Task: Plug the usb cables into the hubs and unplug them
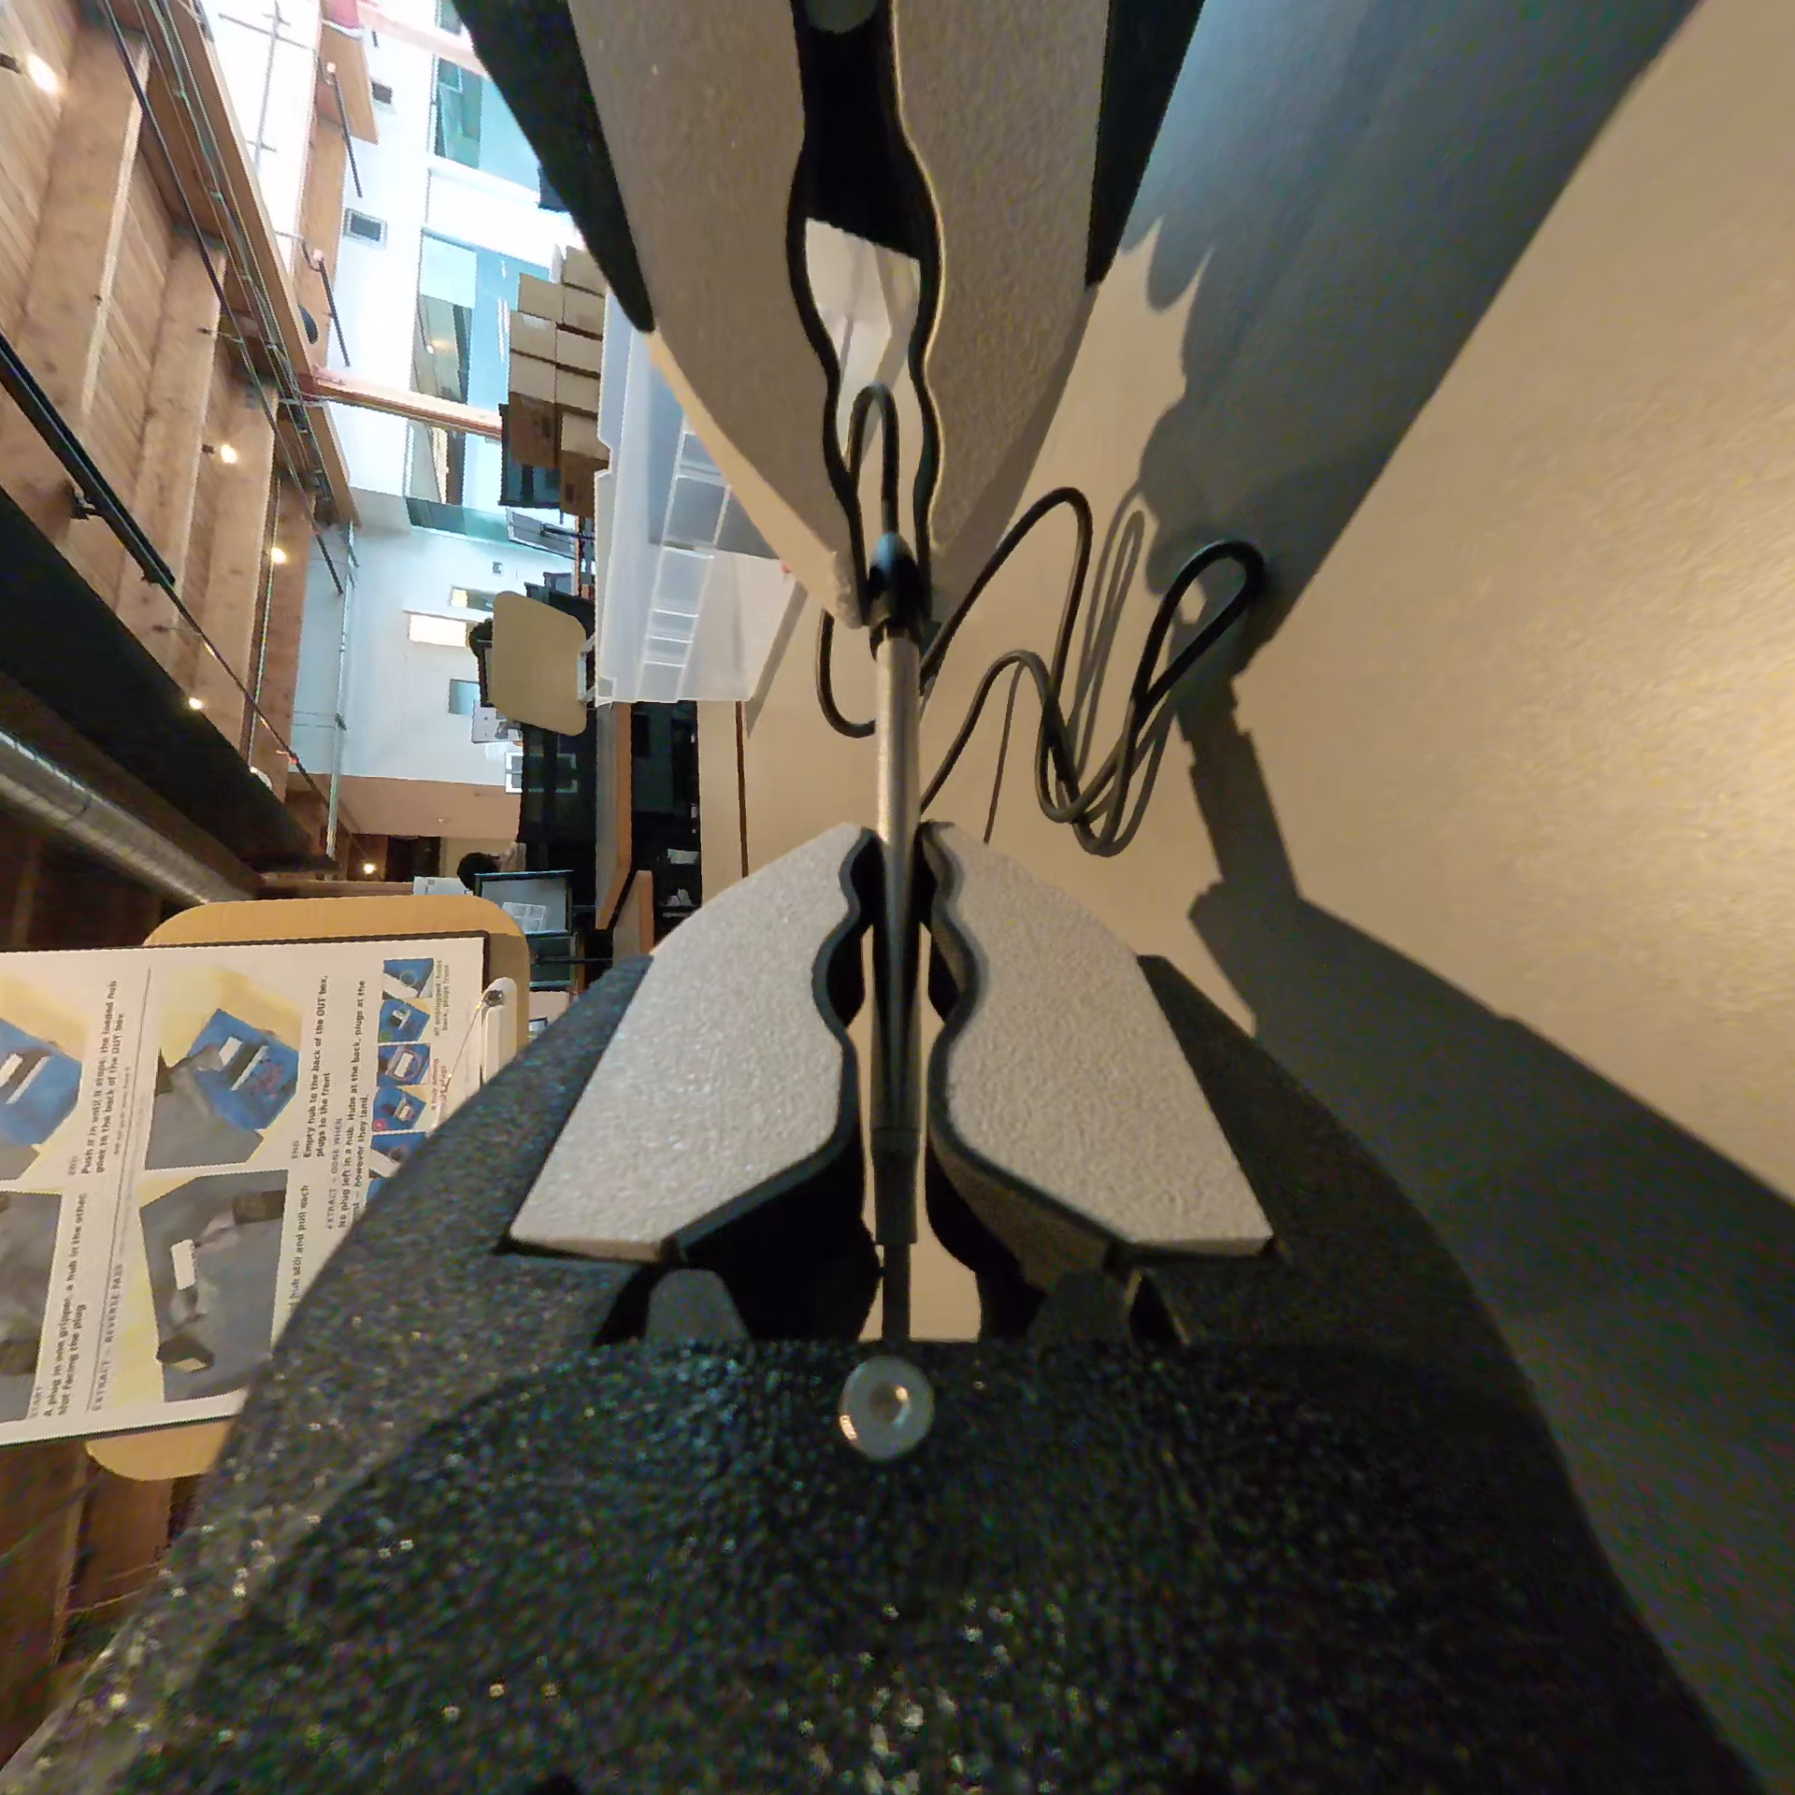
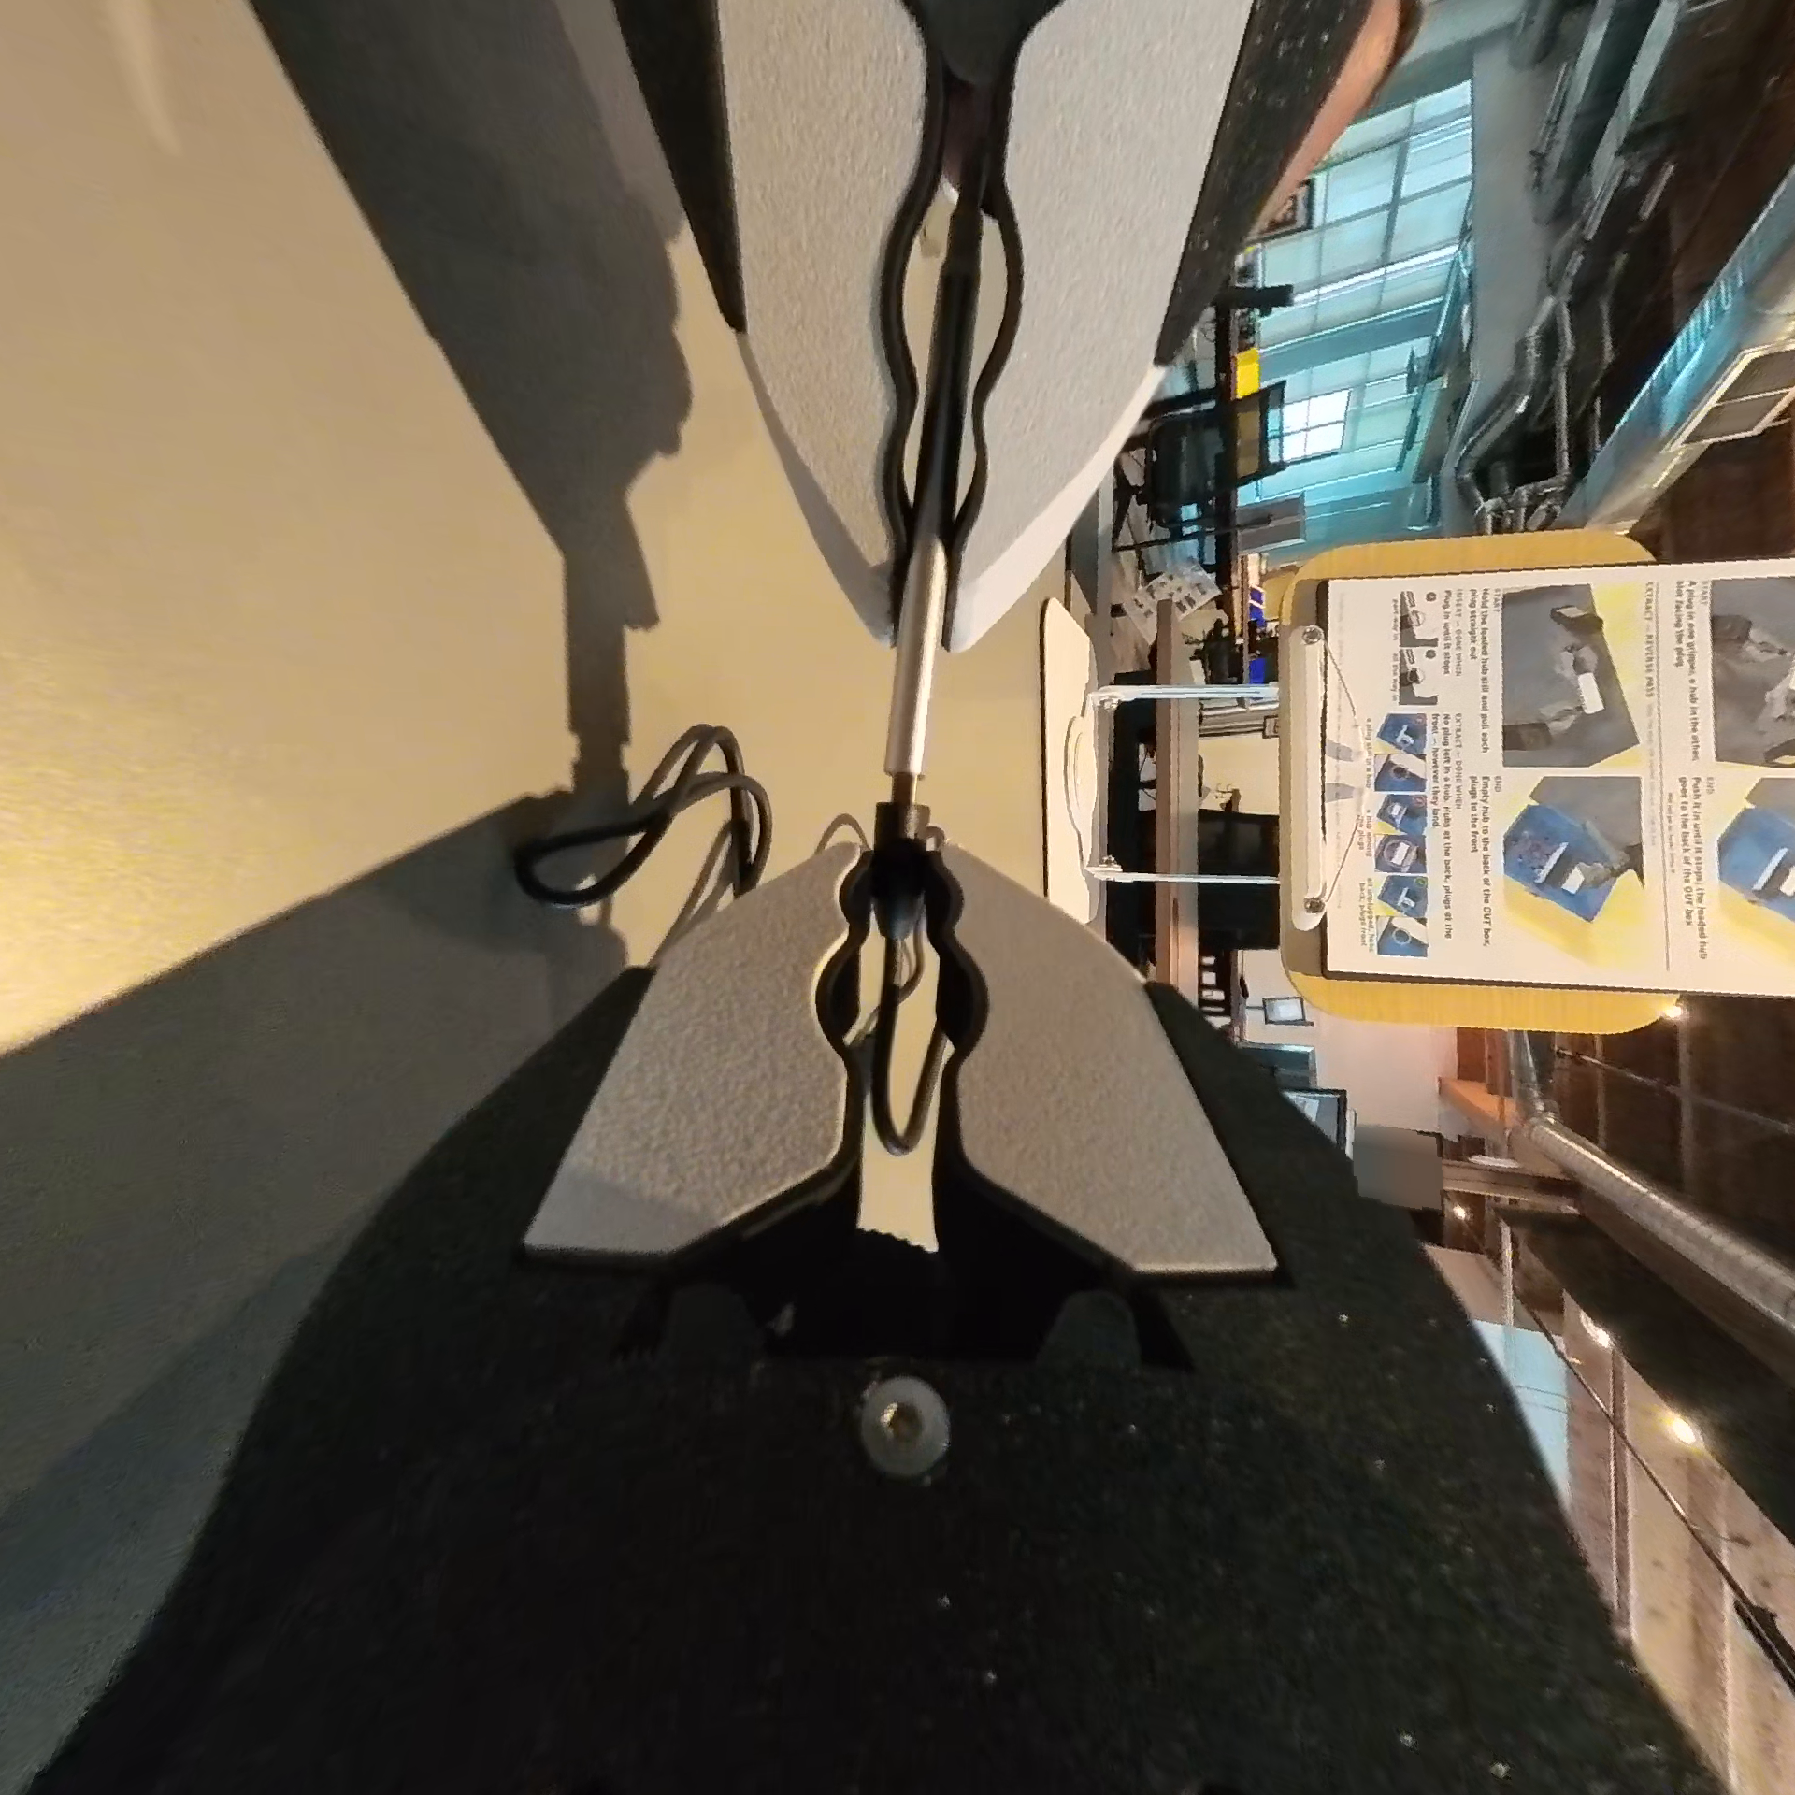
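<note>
USB hub and cable meet end to end in the air between the two grippers, above the pale counter (image 1: 1515,738) that stretches away to one side of both sets of jaws. The left gripper (image 1: 894,845) faces the right gripper (image 2: 896,860) nose to nose, tips close but apart. Beyond the jaws, off to the side away from the counter, an instruction sheet (image 2: 1554,777) stands on a board. The left jaws are pressed in on the slim silver hub (image 1: 896,738), which runs edge-on down their gap and sticks out past their tips toward the other gripper. The black cable (image 1: 1102,837) trails from the right jaws and lies in loose loops on the counter just beside both grippers. The right jaws pinch the small black plug (image 2: 894,879) at their very tips, in line with the hub's end. In the right wrist view a short stretch of bare metal shows between plug body and hub, so the plug looks only partly seated: either the last push in is still to come or the pull out has only begun, and I cannot tell which. No other hubs or cables are in view, so how much of the whole job remains cannot be judged.
</note>
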The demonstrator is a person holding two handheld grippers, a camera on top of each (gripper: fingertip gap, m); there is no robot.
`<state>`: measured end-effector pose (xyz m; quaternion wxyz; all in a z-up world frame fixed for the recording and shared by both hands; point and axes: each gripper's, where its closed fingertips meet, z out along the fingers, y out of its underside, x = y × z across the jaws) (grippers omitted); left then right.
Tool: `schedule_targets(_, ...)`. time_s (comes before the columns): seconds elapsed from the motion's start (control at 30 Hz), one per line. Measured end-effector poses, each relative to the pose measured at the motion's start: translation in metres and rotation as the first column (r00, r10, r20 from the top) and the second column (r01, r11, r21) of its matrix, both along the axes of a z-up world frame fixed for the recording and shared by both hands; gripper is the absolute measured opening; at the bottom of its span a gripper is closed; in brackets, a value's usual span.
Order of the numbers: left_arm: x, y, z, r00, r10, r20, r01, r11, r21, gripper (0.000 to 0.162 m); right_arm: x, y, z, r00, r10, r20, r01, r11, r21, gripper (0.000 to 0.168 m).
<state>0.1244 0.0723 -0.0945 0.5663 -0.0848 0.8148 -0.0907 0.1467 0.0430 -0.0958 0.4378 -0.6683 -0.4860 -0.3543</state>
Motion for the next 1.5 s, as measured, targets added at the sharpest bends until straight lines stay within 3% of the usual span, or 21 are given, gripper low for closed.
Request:
schedule_targets(0.67,-0.005,0.005,0.01,0.999,-0.038,0.014,0.039,0.994,-0.101,0.007,0.004,-0.002,0.007,0.994,0.016,-0.108,-0.011,0.999,0.049,0.018)
schedule_targets(0.97,-0.005,0.001,0.005,0.998,-0.058,-0.017,0.055,0.991,-0.121,0.007,0.002,-0.002,0.005,0.995,0.021,-0.097,-0.016,0.999,0.042,0.008)
schedule_targets(1.5,0.0,-0.001,0.002,0.999,-0.013,-0.041,0.008,0.991,-0.135,0.008,0.008,-0.002,0.003,0.992,0.019,-0.123,-0.016,1.0,0.026,0.007)
